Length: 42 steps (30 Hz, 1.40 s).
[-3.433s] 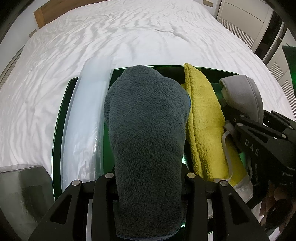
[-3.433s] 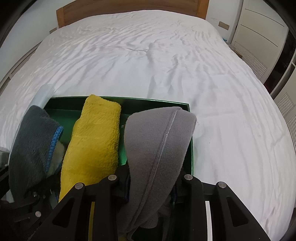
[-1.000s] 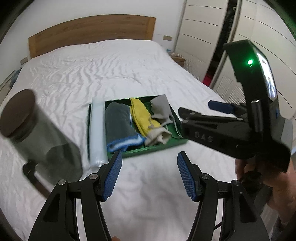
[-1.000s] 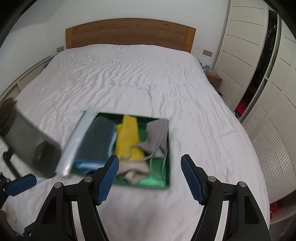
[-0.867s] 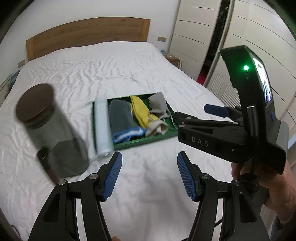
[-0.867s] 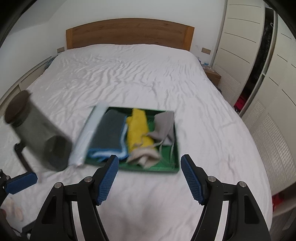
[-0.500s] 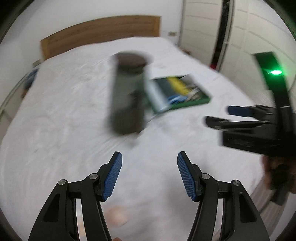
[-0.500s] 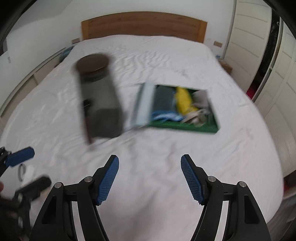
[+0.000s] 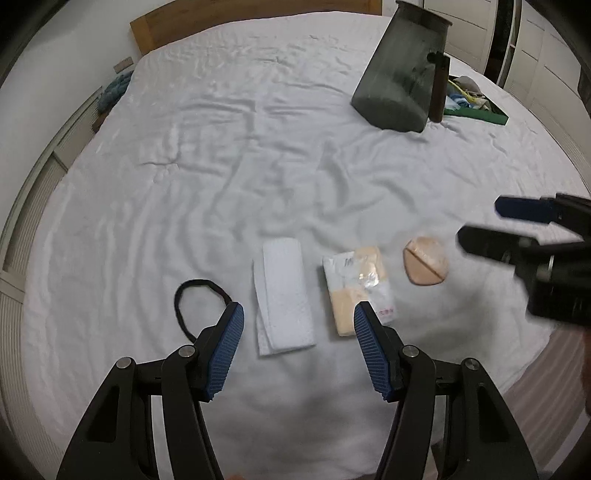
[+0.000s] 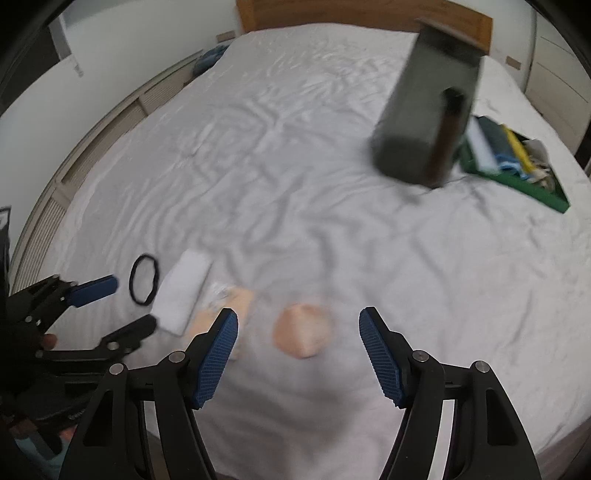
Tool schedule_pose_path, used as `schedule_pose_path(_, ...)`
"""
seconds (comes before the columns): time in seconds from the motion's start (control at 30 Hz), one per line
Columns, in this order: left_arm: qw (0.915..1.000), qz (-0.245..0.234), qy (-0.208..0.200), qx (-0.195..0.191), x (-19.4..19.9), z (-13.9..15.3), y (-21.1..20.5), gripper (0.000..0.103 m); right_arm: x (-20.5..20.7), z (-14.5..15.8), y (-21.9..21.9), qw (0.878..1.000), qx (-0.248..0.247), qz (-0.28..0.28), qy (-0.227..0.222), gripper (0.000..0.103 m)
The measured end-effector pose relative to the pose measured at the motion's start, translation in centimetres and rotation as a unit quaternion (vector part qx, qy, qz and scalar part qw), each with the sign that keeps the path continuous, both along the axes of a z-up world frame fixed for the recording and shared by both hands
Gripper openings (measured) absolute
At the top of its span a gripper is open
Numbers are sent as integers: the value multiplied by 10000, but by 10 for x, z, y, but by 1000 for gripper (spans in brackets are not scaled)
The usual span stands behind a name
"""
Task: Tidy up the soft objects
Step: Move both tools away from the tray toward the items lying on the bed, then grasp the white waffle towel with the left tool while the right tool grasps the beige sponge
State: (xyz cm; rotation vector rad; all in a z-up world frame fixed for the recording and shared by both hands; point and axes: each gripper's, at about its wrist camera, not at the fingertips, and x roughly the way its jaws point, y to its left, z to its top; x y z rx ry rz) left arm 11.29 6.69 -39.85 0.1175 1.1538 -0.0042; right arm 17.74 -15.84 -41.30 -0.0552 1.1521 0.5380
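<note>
Black tongs (image 9: 297, 319) with ribbed blue pads (image 9: 229, 345), silver screws.

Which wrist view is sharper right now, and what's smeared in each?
Left wrist view is sharper: the white cloth and black hair band read crisply, only the right claw smears. Right wrist view is motion-blurred: the peach puff and dark jar smear; fisheye bends the bed edges.

**Colours on the bed**

Bed sheet (image 9: 207, 155): white, creased. Headboard (image 9: 229, 18): warm brown wood. Hair band (image 9: 192, 295): black loop. Folded cloth (image 9: 284, 295): white. Packet (image 9: 358, 284): clear wrap with print, peach pads inside. Loose puff (image 9: 424, 266): peach, paler strip across. Jar (image 9: 402, 70): smoky grey-green, dark lid. Tray (image 10: 517, 184): dark green, holding blue, grey, yellow and beige cloths. Left gripper (image 9: 295, 321) and right gripper (image 10: 299, 328): black frames, ribbed blue pads.
</note>
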Motion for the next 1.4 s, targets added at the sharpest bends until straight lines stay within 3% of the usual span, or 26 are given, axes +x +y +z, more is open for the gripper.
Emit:
schedule_pose_path(0.27, 9999, -37, 34, -123, 4, -27, 7, 56, -4, -25, 4, 9999, -54, 46, 116, 67)
schedule_pose_path(0.6, 9997, -155, 161, 112, 16, -51, 11, 56, 4, -53, 16, 9997, -75, 15, 211, 67)
schedule_pose_path(1.23, 9994, -125, 327, 59, 28, -70, 10, 56, 18, -78, 16, 9993, -202, -39, 310, 67)
schedule_pose_path(1.4, 9993, -146, 338, 101, 30, -73, 7, 56, 26, -90, 20, 9992, -254, -9, 311, 60)
